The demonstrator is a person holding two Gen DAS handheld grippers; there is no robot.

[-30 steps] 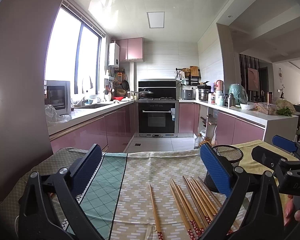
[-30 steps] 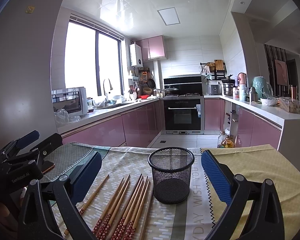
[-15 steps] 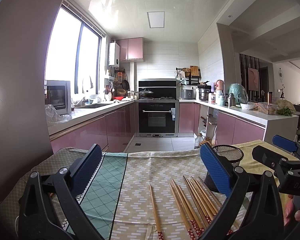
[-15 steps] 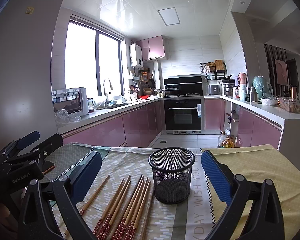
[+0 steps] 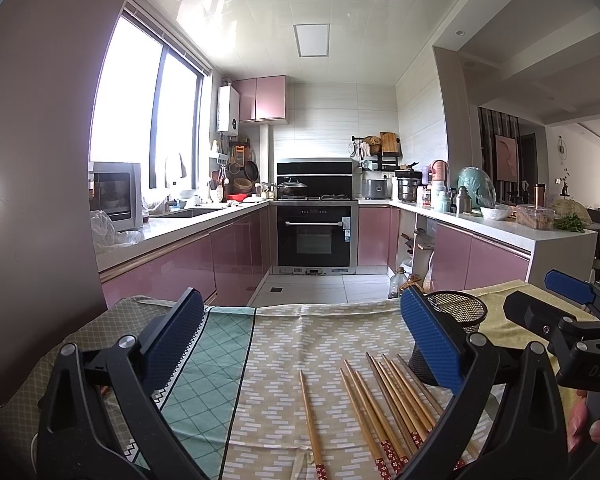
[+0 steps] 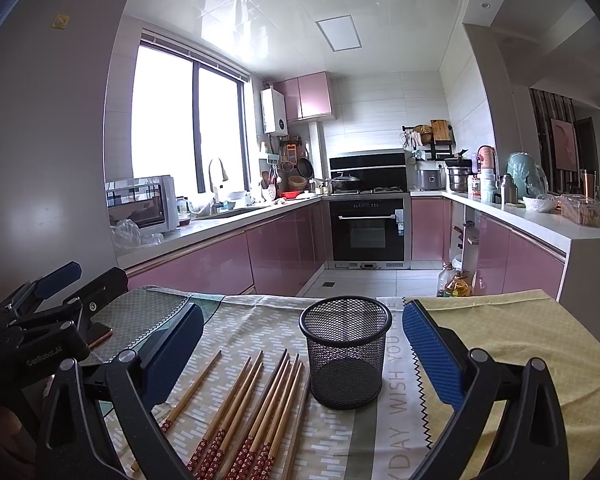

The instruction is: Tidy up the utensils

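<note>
Several wooden chopsticks (image 6: 256,412) with red patterned ends lie side by side on the tablecloth; they also show in the left wrist view (image 5: 384,404), with a single chopstick (image 5: 310,420) lying apart to the left. A black mesh cup (image 6: 345,350) stands upright and empty just right of them; the left wrist view shows it (image 5: 458,312) partly behind a finger. My left gripper (image 5: 300,336) is open and empty above the cloth. My right gripper (image 6: 300,344) is open and empty, with the cup between its fingers' line of sight.
The table carries a patterned cloth (image 5: 300,344) with a green section at left and a yellow section (image 6: 520,332) at right. Its far edge drops to the kitchen floor. Pink cabinets and an oven (image 5: 316,236) stand beyond.
</note>
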